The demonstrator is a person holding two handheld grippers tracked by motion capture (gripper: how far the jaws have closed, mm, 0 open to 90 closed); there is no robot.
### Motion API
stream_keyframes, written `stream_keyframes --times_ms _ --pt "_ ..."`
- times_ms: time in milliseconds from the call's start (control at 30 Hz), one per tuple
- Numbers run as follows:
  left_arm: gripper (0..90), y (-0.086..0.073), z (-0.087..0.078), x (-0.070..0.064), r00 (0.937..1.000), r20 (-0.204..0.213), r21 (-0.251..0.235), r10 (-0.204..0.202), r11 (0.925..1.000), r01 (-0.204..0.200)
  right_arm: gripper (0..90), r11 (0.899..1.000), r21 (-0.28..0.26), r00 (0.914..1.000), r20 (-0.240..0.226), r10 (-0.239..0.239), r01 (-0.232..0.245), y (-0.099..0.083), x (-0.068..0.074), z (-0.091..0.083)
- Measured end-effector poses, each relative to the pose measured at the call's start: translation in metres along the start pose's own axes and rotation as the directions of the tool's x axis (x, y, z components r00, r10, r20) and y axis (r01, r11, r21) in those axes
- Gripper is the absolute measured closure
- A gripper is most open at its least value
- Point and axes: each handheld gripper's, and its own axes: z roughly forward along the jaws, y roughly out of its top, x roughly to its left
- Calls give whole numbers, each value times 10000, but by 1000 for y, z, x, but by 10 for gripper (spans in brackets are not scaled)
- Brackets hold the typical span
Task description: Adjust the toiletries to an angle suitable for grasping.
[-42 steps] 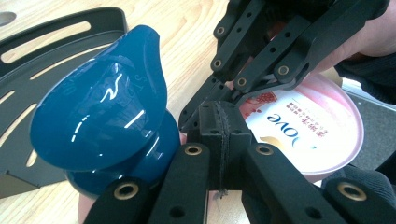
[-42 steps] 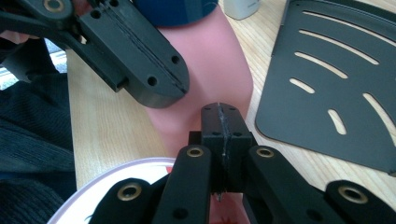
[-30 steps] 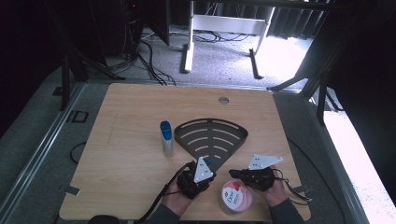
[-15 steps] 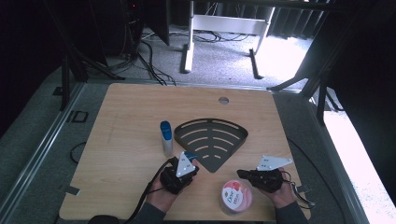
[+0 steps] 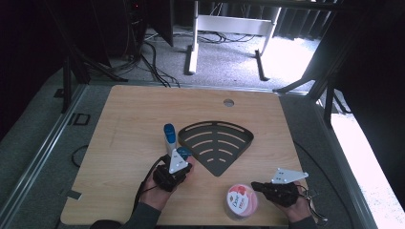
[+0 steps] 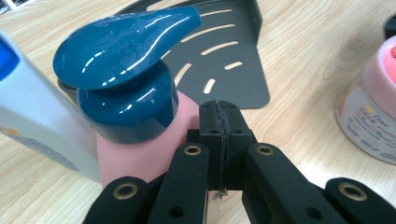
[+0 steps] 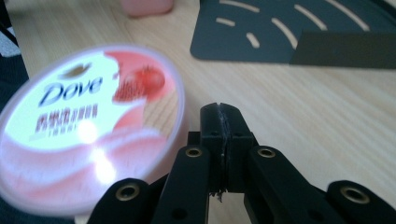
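Note:
A pink pump bottle [image 6: 140,140] with a teal pump head [image 5: 184,152] stands just left of the black fan-shaped slotted tray [image 5: 217,143]. Against its left side stands a white bottle [image 5: 169,136] with a blue cap. My left gripper [image 6: 219,109] is shut with nothing between its jaws, its tips right beside the pink bottle's body. In the high view the left gripper [image 5: 180,161] sits at the tray's left corner. A pink Dove jar [image 5: 240,200] rests near the front edge. My right gripper [image 5: 255,185] is shut and empty, just right of the jar [image 7: 88,126].
The wooden table [image 5: 129,109] has a small round hole [image 5: 229,102] near its far edge. The tray's raised rim [image 7: 345,49] lies beyond the right gripper. Cables trail from both grippers off the front edge.
My left gripper has moved left, from the tray's front tip over to the pump bottle. My right gripper has drawn back toward the front edge, to the right of the jar.

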Motion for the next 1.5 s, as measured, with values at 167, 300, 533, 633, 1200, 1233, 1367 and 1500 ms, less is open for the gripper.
stream_keyframes --times_ms 167,300,533,633,1200,1233,1367,1500 --pt "894 0 1 7 10000 -79 30 -46 10000 46 890 9998 162 9999 68 151 -152 -14 5 -9" --pt "894 0 2 12 9997 -193 40 -147 9999 147 890 9996 237 9998 59 177 -178 -22 11 -14" --pt "894 0 7 23 9991 -361 122 -235 9996 239 889 9990 381 9998 -1 219 -219 -33 18 -20" --pt "894 0 8 26 9984 -493 217 -285 9993 296 889 9987 457 9997 -47 247 -244 -36 20 -20" --pt "886 -5 15 -15 9893 1340 559 571 9963 -651 894 9988 476 9951 -991 -78 126 -41 39 -20" --pt "886 -5 15 -17 9877 1446 536 602 9962 -686 894 9991 407 9943 -1057 -103 147 -41 39 -20" --pt "886 -4 15 -24 9798 1895 449 644 9962 -742 895 9997 192 9919 -1266 -137 162 -40 41 -21" --pt "886 -5 16 -36 9670 2417 377 810 9950 -928 896 9995 167 9922 -1225 -232 254 -34 41 -17"
